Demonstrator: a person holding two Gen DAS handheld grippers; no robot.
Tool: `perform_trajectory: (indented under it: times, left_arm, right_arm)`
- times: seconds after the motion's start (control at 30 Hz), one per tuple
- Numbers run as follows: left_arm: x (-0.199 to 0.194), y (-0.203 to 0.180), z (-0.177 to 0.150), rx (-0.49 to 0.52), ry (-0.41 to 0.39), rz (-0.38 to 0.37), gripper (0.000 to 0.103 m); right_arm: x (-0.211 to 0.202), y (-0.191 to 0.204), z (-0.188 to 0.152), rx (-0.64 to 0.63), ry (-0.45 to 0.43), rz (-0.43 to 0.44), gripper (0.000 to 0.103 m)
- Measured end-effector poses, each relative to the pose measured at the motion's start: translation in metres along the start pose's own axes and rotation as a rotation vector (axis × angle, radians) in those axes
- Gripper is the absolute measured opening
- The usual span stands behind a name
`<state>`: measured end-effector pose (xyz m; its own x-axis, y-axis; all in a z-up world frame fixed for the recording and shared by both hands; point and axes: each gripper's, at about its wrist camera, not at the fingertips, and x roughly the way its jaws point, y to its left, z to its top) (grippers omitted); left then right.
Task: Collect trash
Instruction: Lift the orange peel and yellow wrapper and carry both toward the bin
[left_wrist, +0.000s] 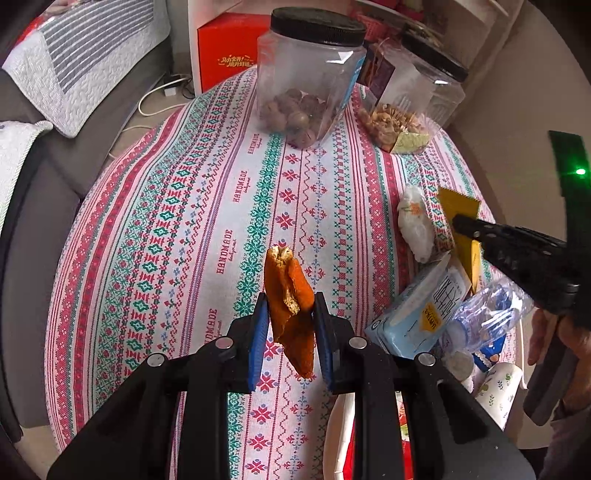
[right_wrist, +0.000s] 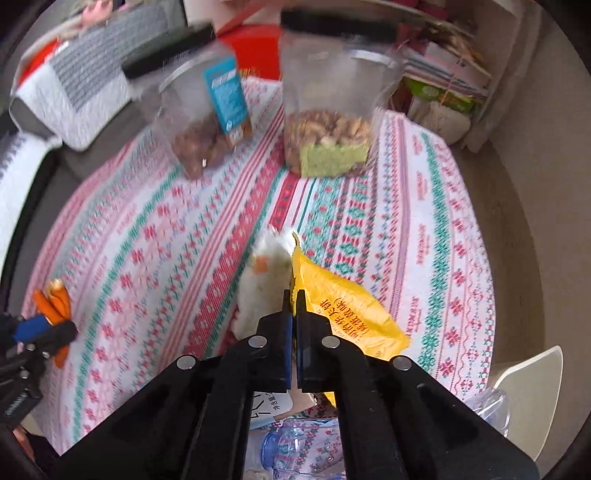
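Covering the round table (left_wrist: 110, 332), a patterned cloth (left_wrist: 207, 206) is bearing two nut jars (left_wrist: 306, 85), a carton (left_wrist: 410, 317), a crushed bottle (left_wrist: 487, 314) and a white wad (left_wrist: 415, 225); a sofa (left_wrist: 33, 229) is standing beside it. The left gripper (left_wrist: 291, 314) is clamping orange peel (left_wrist: 288, 295) between narrow jaws above the cloth. The right gripper (right_wrist: 294, 306) is pinching the edge of a yellow wrapper (right_wrist: 343, 314), jaws nearly together.

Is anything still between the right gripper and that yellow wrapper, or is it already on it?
Nothing is between them: the right gripper is already shut on the edge of the yellow wrapper. A crumpled white tissue lies right beside the wrapper, left of the fingers, apparently outside the grip.
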<state>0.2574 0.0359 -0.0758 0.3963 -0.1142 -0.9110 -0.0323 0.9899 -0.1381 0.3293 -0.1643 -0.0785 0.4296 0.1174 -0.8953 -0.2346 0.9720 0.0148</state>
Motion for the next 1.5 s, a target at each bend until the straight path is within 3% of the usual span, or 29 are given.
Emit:
perform_trajectory:
  times: [0.37, 0.77, 1.13, 1.5]
  left_arm:
    - [-0.030, 0.001, 0.006, -0.034, -0.100, -0.038, 0.024]
    - [-0.072, -0.013, 0.006, -0.045, -0.238, -0.115, 0.024]
    - [-0.092, -0.047, -0.009, 0.042, -0.357, -0.060, 0.024]
    - [-0.096, -0.088, -0.011, 0.091, -0.401, -0.071, 0.024]
  right_arm:
    - [-0.064, 0.008, 0.003, 0.037, -0.196, 0.020, 0.000]
    - [-0.118, 0.000, -0.033, 0.114, -0.335, 0.091, 0.000]
    - [-0.139, -0.008, -0.054, 0.116, -0.440, 0.022, 0.000]
    - [-0.164, -0.030, -0.068, 0.128, -0.499, -0.036, 0.000]
